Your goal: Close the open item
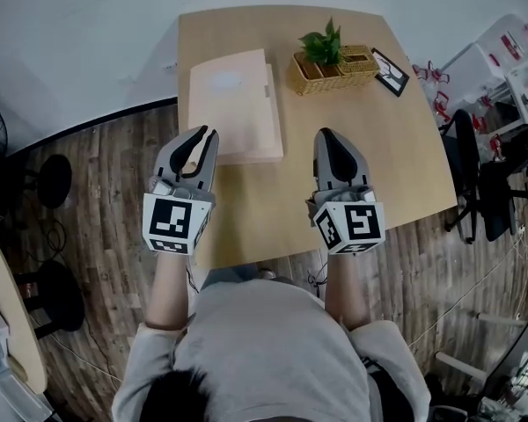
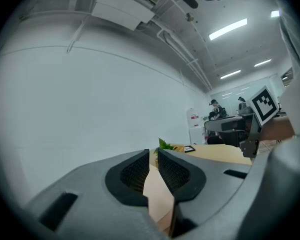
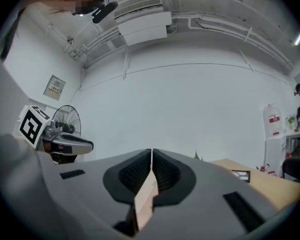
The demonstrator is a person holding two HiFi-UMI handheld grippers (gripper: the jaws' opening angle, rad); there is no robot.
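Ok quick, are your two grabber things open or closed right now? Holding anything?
Left gripper: open just a crack, holding nothing.
Right gripper: closed, holding nothing.

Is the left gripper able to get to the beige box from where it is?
Probably yes: the left gripper sits right at the near corner of the beige box, and nothing stands between them.

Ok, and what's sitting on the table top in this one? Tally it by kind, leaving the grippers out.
beige folder: 1
woven basket: 1
green plant, standing in the basket: 1
black-framed card: 1
Total: 4
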